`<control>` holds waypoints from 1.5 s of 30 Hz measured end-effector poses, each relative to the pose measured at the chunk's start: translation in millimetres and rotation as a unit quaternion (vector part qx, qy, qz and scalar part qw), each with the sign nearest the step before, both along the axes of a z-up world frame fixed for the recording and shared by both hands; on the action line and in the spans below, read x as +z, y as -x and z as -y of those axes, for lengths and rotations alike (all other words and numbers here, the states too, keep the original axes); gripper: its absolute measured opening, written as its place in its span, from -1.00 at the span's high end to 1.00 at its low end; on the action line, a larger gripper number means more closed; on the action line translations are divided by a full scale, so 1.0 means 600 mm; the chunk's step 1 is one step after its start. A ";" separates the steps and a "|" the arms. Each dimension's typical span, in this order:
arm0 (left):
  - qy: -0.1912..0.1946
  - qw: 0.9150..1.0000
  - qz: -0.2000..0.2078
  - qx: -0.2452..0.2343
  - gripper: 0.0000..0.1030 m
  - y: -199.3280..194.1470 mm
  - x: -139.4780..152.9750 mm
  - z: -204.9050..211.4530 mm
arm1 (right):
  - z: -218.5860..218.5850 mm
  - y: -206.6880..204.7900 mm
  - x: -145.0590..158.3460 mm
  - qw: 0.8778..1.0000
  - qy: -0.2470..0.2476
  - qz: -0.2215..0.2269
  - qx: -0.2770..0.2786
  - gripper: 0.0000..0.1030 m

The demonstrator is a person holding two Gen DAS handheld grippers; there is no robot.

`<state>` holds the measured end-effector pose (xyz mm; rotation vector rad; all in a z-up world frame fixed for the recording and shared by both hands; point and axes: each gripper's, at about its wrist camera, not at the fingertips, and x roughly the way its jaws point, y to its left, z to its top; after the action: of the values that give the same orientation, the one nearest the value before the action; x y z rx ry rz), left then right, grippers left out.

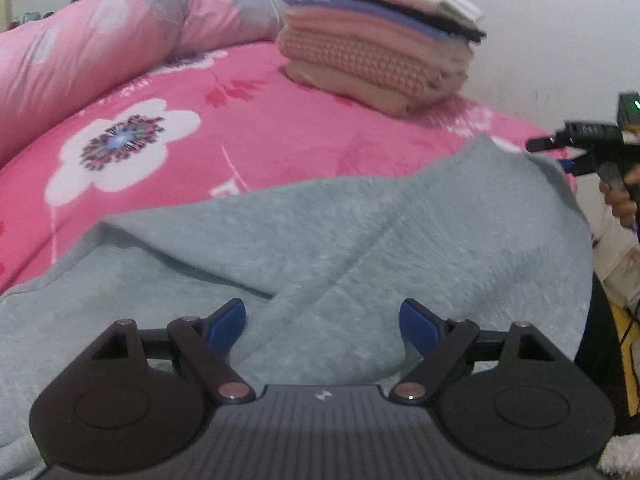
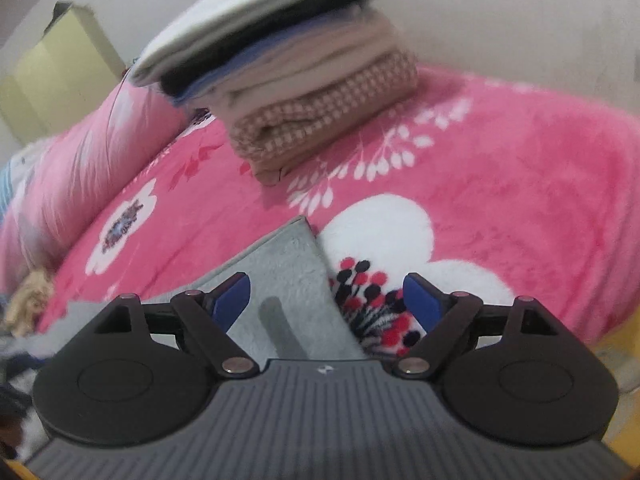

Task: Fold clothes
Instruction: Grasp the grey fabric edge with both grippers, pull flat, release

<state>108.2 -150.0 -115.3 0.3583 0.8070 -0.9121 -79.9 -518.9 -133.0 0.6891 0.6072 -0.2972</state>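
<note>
A pale grey-green fleece garment (image 1: 320,240) lies spread and creased on the pink flowered bed cover (image 1: 248,128). My left gripper (image 1: 322,320) hovers over its near part, open, nothing between the blue pads. In the right wrist view one corner of the same garment (image 2: 280,280) reaches toward the far side. My right gripper (image 2: 326,300) is open above that corner's right edge, holding nothing. The right gripper (image 1: 560,152) also shows at the far right of the left wrist view, with a hand on it.
A stack of folded clothes (image 1: 380,36) stands at the back of the bed by the wall, also seen as the folded stack (image 2: 280,76) in the right wrist view. A rolled pink quilt (image 1: 100,52) lies along the left. The bed's right edge (image 1: 588,280) drops away.
</note>
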 end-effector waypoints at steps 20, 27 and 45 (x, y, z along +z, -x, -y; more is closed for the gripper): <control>0.007 0.997 0.070 0.035 0.45 0.072 0.023 -0.015 | -0.023 0.183 0.095 0.918 -0.048 0.355 0.171 0.95; 0.025 0.997 0.066 0.012 0.34 0.120 0.045 -0.064 | -0.048 0.323 0.025 0.950 -0.060 0.250 0.179 0.85; 0.150 0.982 0.025 0.110 -0.01 0.136 0.050 -0.162 | -0.240 -0.113 0.116 0.928 -0.029 0.117 0.354 0.22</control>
<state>26.5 -52.6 -85.1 0.0273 0.6369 -0.7978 -12.1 -374.9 -63.2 0.5100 0.5983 0.4721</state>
